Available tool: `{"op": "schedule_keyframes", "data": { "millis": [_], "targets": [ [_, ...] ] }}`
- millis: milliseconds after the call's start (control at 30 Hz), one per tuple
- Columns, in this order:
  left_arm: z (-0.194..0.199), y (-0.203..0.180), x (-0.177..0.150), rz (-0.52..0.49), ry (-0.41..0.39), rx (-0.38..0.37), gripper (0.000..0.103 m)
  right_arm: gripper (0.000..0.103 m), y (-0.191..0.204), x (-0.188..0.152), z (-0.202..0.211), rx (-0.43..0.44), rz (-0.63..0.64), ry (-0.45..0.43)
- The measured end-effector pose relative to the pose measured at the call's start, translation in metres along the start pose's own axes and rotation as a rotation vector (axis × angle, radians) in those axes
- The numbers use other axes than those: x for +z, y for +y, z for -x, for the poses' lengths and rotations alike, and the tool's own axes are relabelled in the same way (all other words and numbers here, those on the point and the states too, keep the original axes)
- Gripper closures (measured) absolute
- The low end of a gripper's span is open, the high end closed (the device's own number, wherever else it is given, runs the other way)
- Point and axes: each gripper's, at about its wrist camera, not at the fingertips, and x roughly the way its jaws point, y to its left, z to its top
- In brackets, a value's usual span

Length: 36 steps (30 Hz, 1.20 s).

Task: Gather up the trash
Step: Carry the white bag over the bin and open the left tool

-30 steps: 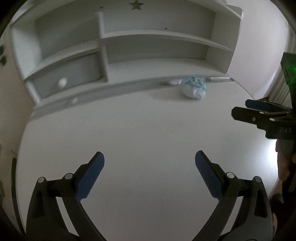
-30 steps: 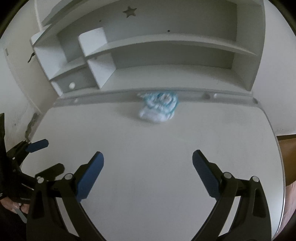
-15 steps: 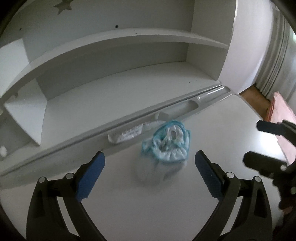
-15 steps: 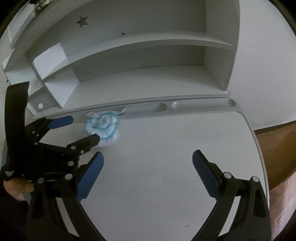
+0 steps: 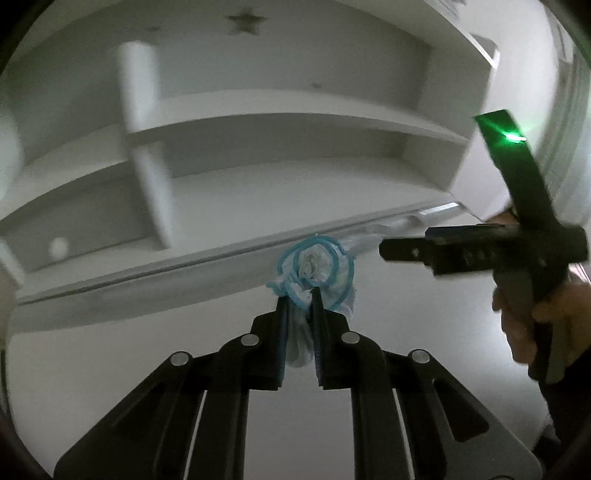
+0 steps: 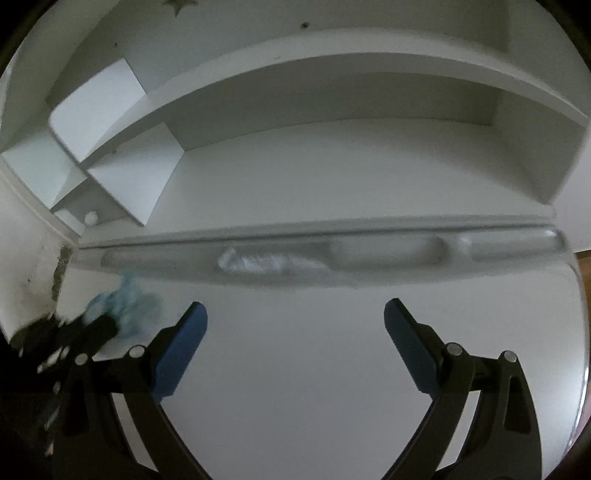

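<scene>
The left tool [image 5: 298, 291], a black two-finger clamp with blue pads, is pinched together on a crumpled white wad of trash edged with a light blue elastic band [image 5: 314, 269]. The wad bulges out past the fingertips and a fold of it hangs down between the two fingers. It sits at the back of the pale grey bench [image 5: 129, 354], close to the shallow moulded groove [image 6: 384, 251] that runs along the rear edge; whether the wad rests on the surface or is lifted clear of it cannot be told.

The right tool [image 6: 295, 321] hovers over the bench with its blue-padded fingers [image 6: 181, 347] spread wide apart, nothing between them. In the left wrist view the right tool [image 5: 406, 251] appears from the side, level with the wad and just to its right, with a person's hand [image 5: 535, 317] wrapped around its handle and a green light glowing on the upright black part above it.

A second piece of crinkled, clear-looking wrapper [image 6: 266, 264] lies in the groove, ahead of the right tool. From the right wrist view the blue-edged wad [image 6: 125, 302] is a blur at the lower left, at the tip of the left tool [image 6: 99, 326].

Behind the bench rises a white shelving unit [image 5: 295, 122] with curved shelves, a star-shaped cutout [image 5: 242, 20] high on its back panel and a small drawer with a round knob [image 5: 58, 245] at the lower left.
</scene>
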Motion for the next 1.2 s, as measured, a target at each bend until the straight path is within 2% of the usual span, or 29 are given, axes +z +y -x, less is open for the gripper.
{"op": "schedule_keyframes", "data": {
  "millis": [100,233,333,433,467,500,633,667,700,833,867,900,967,1200],
  "targets": [
    [-0.001,0.027,-0.006,0.070,-0.014,-0.014,0.092,0.010,0.015,0.015,-0.024,-0.057,0.013,0.030],
    [0.003,0.043,-0.005,0.089,-0.033,0.004,0.092,0.009,0.025,0.024,-0.045,-0.132,0.027,0.059],
    [0.010,0.049,-0.005,0.127,-0.049,-0.033,0.092,0.009,0.031,0.028,-0.055,-0.145,0.024,0.067],
    [0.013,0.053,-0.006,0.131,-0.046,-0.019,0.092,0.009,0.035,0.027,-0.063,-0.165,0.023,0.050],
    [0.013,0.053,-0.006,0.136,-0.044,-0.026,0.092,0.014,0.035,0.027,-0.063,-0.166,0.018,0.043],
    [0.014,0.053,-0.006,0.140,-0.044,-0.029,0.092,0.024,0.034,0.027,-0.061,-0.160,0.006,0.033],
    [0.014,0.056,-0.006,0.144,-0.039,-0.030,0.092,0.046,0.023,0.030,-0.051,-0.161,-0.054,-0.017],
    [0.014,0.056,-0.006,0.143,-0.037,-0.028,0.092,0.060,0.020,0.029,-0.049,-0.170,-0.064,-0.025],
    [0.015,0.057,-0.005,0.144,-0.037,-0.027,0.092,0.066,0.016,0.028,-0.046,-0.171,-0.079,-0.032],
    [0.013,0.054,-0.004,0.135,-0.036,-0.027,0.092,0.068,0.000,0.026,-0.036,-0.096,-0.143,-0.045],
    [0.013,0.054,-0.004,0.132,-0.036,-0.027,0.092,0.072,-0.003,0.026,-0.032,-0.079,-0.162,-0.052],
    [0.013,0.053,-0.004,0.129,-0.036,-0.027,0.092,0.096,-0.004,0.026,-0.029,-0.061,-0.176,-0.056],
    [0.013,0.053,-0.004,0.125,-0.037,-0.028,0.092,0.096,-0.006,0.026,-0.020,-0.010,-0.209,-0.071],
    [0.013,0.054,-0.004,0.127,-0.038,-0.038,0.092,0.098,0.001,0.020,0.006,0.051,-0.215,-0.100]
  ]
}}
